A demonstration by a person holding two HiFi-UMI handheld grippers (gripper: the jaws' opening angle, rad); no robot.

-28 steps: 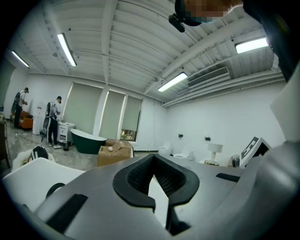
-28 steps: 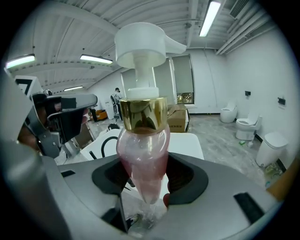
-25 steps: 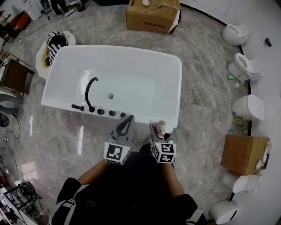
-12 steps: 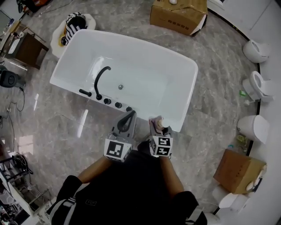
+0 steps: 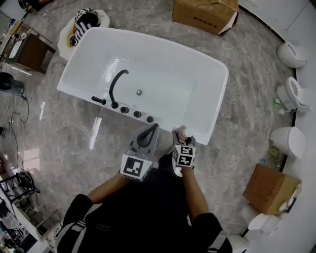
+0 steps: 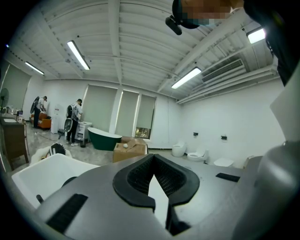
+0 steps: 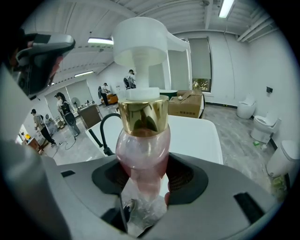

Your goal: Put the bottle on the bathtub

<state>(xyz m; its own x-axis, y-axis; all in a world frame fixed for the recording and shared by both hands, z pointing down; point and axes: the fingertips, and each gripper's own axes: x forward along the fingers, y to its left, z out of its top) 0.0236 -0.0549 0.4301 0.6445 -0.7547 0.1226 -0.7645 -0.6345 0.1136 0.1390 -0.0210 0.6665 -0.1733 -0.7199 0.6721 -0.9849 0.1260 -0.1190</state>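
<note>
The white bathtub (image 5: 217, 106) fills the upper middle of the head view, with a black faucet (image 5: 116, 84) on its near rim. My right gripper (image 5: 181, 138) is shut on a pink bottle (image 5: 182, 132) with a gold collar and white pump, held upright beside the tub's near right corner. In the right gripper view the bottle (image 7: 143, 145) stands between the jaws of that gripper (image 7: 145, 180), with the tub (image 7: 197, 136) behind it. My left gripper (image 5: 146, 137) is shut and holds nothing, just off the near rim. In the left gripper view this gripper (image 6: 153, 161) has the tub (image 6: 42, 171) behind it at the left.
A cardboard box (image 5: 205, 15) lies beyond the tub. Toilets (image 5: 292, 53) (image 5: 296, 96) (image 5: 289, 141) line the right wall, with another box (image 5: 269, 183) below them. A small tub with a striped thing (image 5: 88, 22) and a wooden cabinet (image 5: 32, 52) are at upper left. Grey marble floor surrounds the tub.
The head view has swung, so the tub looks turned and shifted. Both grippers have edged a little closer to the tub's near rim. The bottle stays gripped.
</note>
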